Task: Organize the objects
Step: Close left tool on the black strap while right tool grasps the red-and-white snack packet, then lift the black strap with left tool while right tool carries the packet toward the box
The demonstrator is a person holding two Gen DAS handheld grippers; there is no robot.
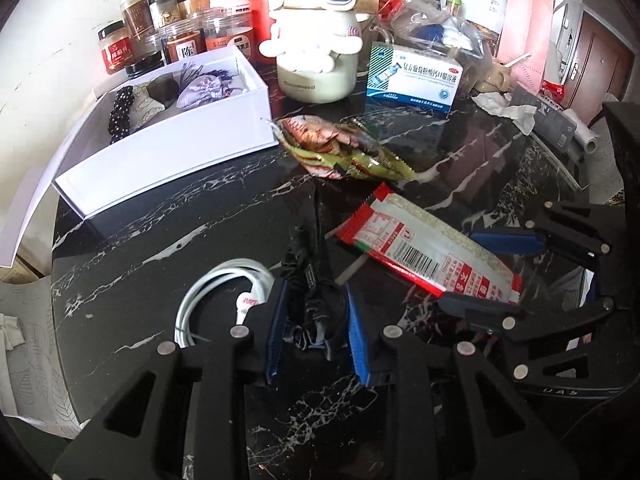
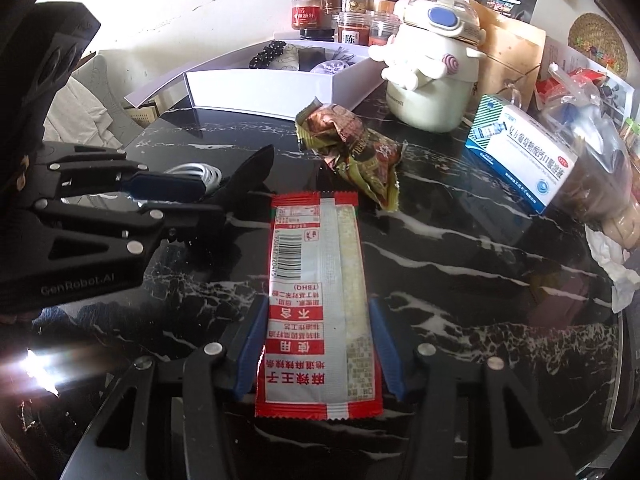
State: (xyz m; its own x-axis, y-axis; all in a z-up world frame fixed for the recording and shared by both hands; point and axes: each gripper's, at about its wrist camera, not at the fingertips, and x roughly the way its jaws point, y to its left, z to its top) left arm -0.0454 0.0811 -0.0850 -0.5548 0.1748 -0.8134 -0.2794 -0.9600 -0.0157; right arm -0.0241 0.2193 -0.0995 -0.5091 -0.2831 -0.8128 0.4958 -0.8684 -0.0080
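Note:
A red-and-white snack packet lies flat on the black marble table between the fingers of my right gripper, which is open around it; both also show in the left wrist view, the packet and the right gripper. My left gripper is shut on a black cloth item; it also shows in the right wrist view, with the black item sticking out past its fingers. A crumpled brown-green wrapper lies beyond, near an open white box holding hair accessories.
A coiled white cable lies left of my left gripper. A cream cartoon bottle, a blue-white medicine box, several jars, a plastic bag and tissue crowd the far side. The table edge curves at left.

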